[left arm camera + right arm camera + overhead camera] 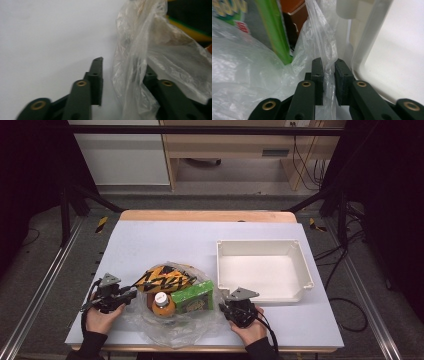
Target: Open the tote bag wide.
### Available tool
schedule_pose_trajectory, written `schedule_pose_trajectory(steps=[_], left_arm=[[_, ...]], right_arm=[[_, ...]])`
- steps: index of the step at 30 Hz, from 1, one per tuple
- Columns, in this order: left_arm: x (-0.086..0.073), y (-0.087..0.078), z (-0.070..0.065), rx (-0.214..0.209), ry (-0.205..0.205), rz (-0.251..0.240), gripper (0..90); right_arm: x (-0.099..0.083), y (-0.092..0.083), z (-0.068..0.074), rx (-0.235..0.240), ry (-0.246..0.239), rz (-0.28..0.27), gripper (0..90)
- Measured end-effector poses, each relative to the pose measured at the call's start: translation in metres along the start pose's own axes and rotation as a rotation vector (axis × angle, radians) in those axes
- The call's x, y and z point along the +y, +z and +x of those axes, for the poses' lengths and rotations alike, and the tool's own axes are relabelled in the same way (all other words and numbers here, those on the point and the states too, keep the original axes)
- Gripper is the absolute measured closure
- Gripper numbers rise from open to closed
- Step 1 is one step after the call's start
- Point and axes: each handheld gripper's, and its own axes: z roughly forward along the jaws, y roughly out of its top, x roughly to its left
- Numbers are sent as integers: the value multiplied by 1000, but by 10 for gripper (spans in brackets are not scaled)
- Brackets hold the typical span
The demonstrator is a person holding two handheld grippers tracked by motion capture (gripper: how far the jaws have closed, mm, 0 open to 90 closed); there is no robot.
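left gripper (pixel 120 75) jaws spread, bag (pixel 175 327) film loose between | right gripper (pixel 327 72) jaws slightly parted around film by tray (pixel 305 270) | bag lies between both grippers

The plastic bag (pixel 172 320) holding a bottle (pixel 162 304) lies left of the tray (pixel 304 265).

- Left gripper (pixel 131 292): black body, grey three-cornered plate on top, black cable trailing back past the hand.
- Right gripper (pixel 231 301): same black build, grey plate, black cable.
- Each has 2 matte black jaws with brass-ringed pivot holes and small screws.
- Dark sleeves at both wrists.
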Motion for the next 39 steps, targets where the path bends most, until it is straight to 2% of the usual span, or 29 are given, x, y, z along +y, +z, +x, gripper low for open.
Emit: schedule_pose_trajectory(steps=[3,4,5,10,11,15,16,17,19,22,24,27,30,36,39], left_arm=[[5,-18,1,0,-20,-58,452],[9,-30,0,-2,-19,-93,411],[9,-30,0,-2,-19,-93,392],[19,-56,-10,-27,-17,-177,330],[21,-59,-12,-31,-15,-189,330],[26,-70,-24,-30,11,-223,324],[26,-73,-27,-36,16,-227,347],[26,-75,-29,-41,23,-229,347],[23,-78,-34,-50,32,-229,404],[17,-85,-39,-37,57,-232,439],[13,-90,-42,-49,65,-238,494],[4,-94,-48,-69,88,-231,514],[-9,-93,-54,-94,100,-208,542],[-31,-70,-61,-113,121,-102,586],[-36,-54,-63,-115,126,-43,612]], right_arm=[[3,-12,0,16,1,-52,686],[7,-21,1,29,-3,-94,658],[7,-21,1,29,-3,-94,658],[19,-48,9,65,-28,-200,585],[19,-48,9,65,-28,-200,585],[29,-60,13,79,-44,-259,529],[34,-64,16,81,-58,-278,504],[34,-64,16,81,-58,-278,504],[40,-70,19,100,-67,-299,480],[43,-72,22,109,-70,-313,457],[44,-71,27,135,-75,-308,443],[43,-69,30,153,-86,-298,442],[37,-63,34,181,-88,-265,449],[19,-56,38,220,-90,-221,457],[10,-48,37,220,-96,-181,525]])
